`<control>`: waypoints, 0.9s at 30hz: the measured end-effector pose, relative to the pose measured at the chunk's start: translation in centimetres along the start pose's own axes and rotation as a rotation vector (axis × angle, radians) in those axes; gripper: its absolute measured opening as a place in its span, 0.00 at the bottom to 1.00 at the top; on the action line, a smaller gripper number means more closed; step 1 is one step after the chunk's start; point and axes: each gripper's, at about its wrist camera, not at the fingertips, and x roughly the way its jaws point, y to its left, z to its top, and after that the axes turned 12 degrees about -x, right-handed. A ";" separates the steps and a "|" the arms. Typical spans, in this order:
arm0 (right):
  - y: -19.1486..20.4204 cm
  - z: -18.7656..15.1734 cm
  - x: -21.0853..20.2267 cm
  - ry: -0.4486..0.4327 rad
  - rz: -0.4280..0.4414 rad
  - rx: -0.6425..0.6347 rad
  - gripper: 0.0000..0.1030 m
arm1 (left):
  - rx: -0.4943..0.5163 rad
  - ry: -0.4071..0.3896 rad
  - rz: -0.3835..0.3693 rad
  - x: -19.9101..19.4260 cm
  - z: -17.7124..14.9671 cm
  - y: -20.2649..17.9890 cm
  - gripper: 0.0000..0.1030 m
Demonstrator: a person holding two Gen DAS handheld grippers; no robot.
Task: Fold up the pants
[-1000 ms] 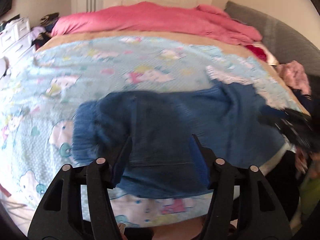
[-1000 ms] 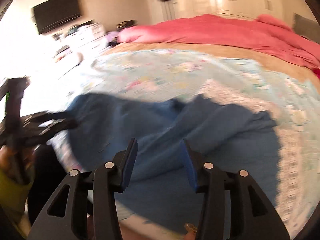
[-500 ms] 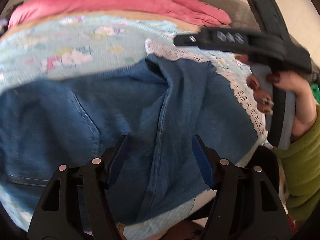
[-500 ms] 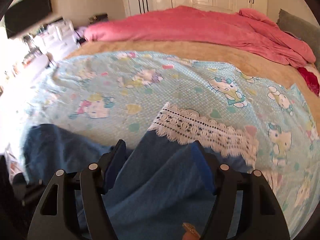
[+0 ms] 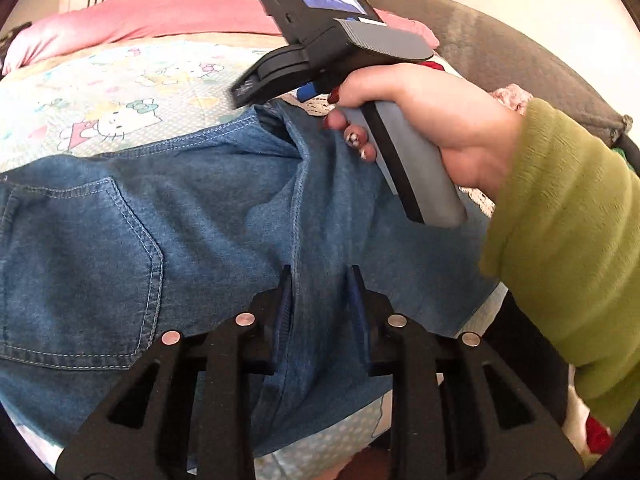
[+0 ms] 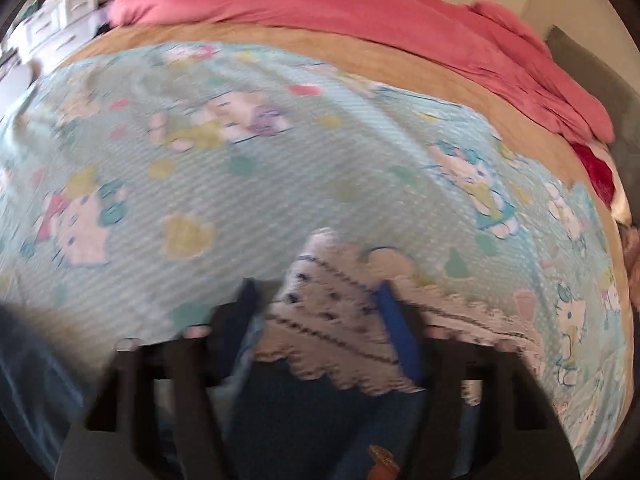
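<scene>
Denim pants [image 5: 168, 216] with lace hem, left gripper [image 5: 320, 280] pinching seam fold, right gripper [image 6: 316, 304] seemingly clasping hem

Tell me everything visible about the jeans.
The jeans are blue denim with pale stitching, a back pocket and a white lace trim. They lie spread, a little rumpled, on the cartoon-print sheet. The left gripper has just been closing over a raised seam fold; the right gripper over the lace trim.

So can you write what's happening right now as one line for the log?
step: grabbing jeans to fold | left hand-held gripper: jaws just closing on a denim ridge | right hand-held gripper: closing over lace hem | bed: cartoon sheet
</scene>
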 end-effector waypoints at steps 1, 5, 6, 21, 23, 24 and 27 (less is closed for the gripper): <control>-0.6 -0.2 -0.1 -0.007 -0.007 0.014 0.19 | 0.002 0.000 -0.004 0.0 -0.1 0.1 0.19; -4.3 -2.3 -2.6 -0.087 0.073 0.138 0.09 | 0.001 -0.002 -0.012 -0.2 -0.4 0.2 0.19; -5.3 -3.1 -3.6 -0.112 0.091 0.172 0.09 | 0.005 -0.005 -0.009 -0.3 -0.5 0.2 0.19; -13.1 -21.0 -14.9 -0.232 0.258 0.525 0.09 | 0.073 -0.028 -0.011 -1.8 -0.3 -0.6 0.00; -12.8 -23.4 -15.3 -0.212 0.276 0.554 0.09 | 0.103 -0.019 -0.011 -2.0 -0.5 -1.0 0.00; -12.5 -24.6 -15.4 -0.202 0.284 0.561 0.09 | 0.115 -0.014 -0.010 -1.6 -0.5 -0.9 0.00; -11.6 -27.2 -15.1 -0.166 0.309 0.574 0.12 | 0.140 0.008 0.000 -1.1 -0.9 -1.2 0.00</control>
